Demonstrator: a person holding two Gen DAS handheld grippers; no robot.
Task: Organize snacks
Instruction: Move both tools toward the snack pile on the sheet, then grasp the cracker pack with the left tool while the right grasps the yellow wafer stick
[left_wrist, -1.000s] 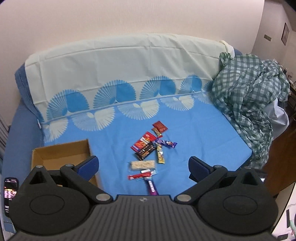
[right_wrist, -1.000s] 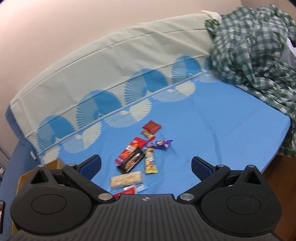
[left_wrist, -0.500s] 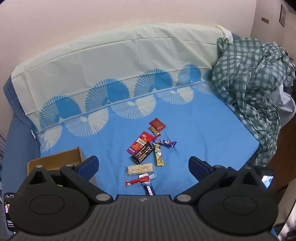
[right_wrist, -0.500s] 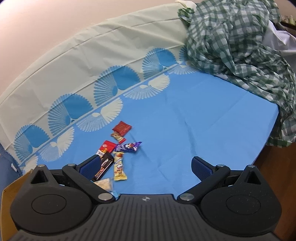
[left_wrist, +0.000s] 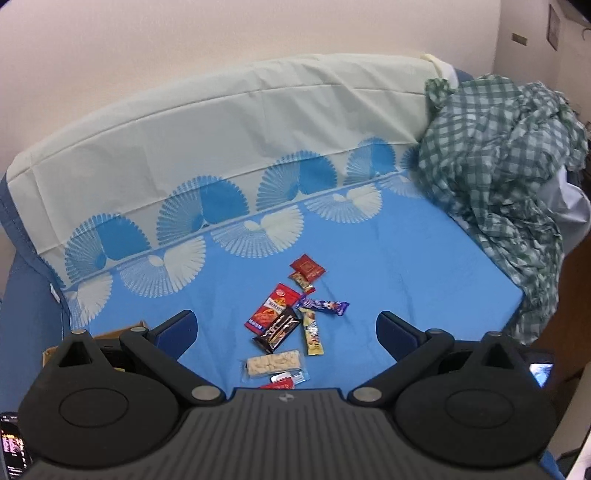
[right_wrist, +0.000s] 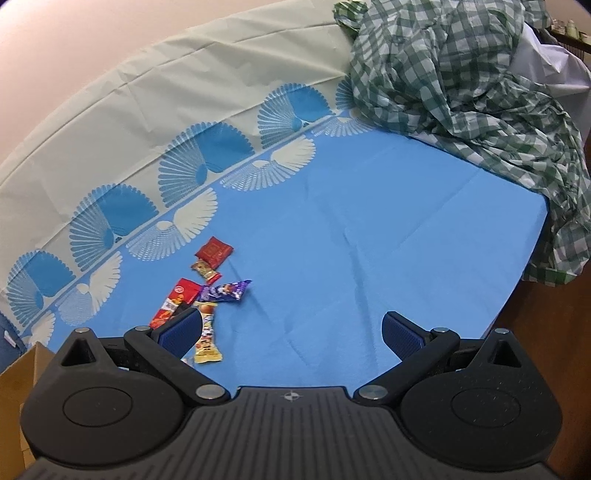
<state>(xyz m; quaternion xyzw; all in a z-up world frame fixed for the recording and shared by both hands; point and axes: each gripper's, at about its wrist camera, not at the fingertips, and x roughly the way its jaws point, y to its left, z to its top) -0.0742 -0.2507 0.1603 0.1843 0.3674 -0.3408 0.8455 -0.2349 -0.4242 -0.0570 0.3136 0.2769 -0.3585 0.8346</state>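
- Here, snack packets (left_wrist: 291, 325) lie clustered on the blue sheet (left_wrist: 406, 273), both grippers spread wide and empty.
- Left gripper (left_wrist: 286, 330) hovers above the pile; lowering squarely over the cereal bar (left_wrist: 273, 363) looks the cleanest pick.
- Right gripper (right_wrist: 291, 332) hangs over bare sheet.
- Cardboard box (left_wrist: 118, 332), probably the destination, is mostly hidden.
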